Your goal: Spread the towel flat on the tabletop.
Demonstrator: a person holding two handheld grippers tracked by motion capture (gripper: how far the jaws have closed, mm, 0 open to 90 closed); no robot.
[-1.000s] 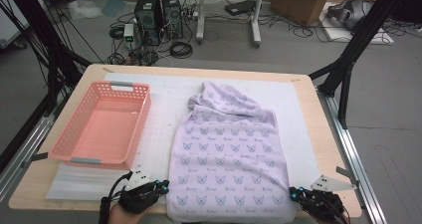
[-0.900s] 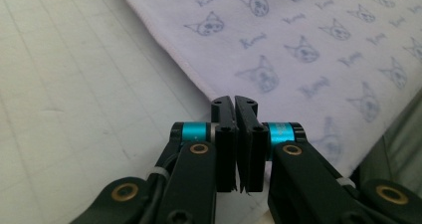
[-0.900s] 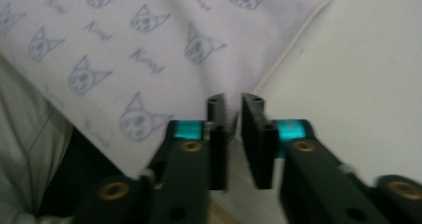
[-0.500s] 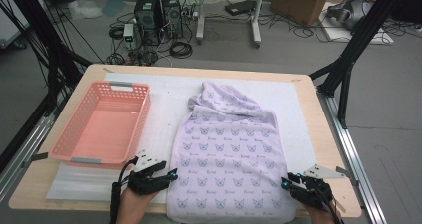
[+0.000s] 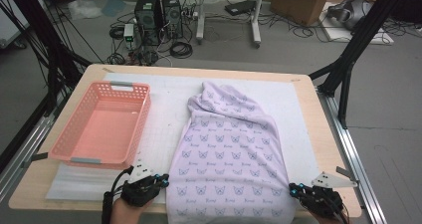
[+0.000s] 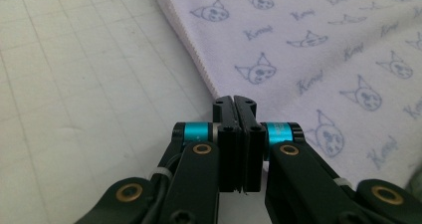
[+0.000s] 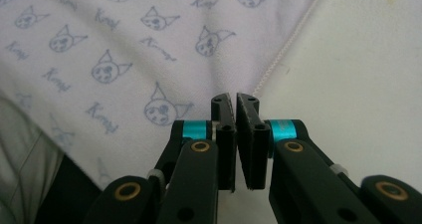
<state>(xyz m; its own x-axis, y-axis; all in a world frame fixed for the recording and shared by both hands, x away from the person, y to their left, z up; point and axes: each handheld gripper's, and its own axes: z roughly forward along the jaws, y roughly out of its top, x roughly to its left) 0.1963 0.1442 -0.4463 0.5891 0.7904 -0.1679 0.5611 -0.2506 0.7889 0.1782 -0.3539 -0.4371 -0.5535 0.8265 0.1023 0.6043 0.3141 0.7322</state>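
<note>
Both grippers have drawn back and just closed empty: left gripper (image 5: 160,180) and right gripper (image 5: 294,189) sit shut beside the towel (image 5: 229,154) (near corners).

The towel (image 5: 229,159) is soft matt lilac cloth with a printed pattern and a stitched hem. The basket (image 5: 99,127) is smooth pink plastic with perforated walls, beside a matt white gridded mat (image 5: 164,129) on the pale wooden table (image 5: 318,134). Each hand-held gripper (image 6: 234,104) (image 7: 235,102) is matt black plastic with brass-coloured rivets and glossy teal metal sleeves.

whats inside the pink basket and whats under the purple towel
The pink basket looks empty; its bare floor shows. The purple towel lies on the white gridded mat; whatever else is beneath it is covered.
</note>
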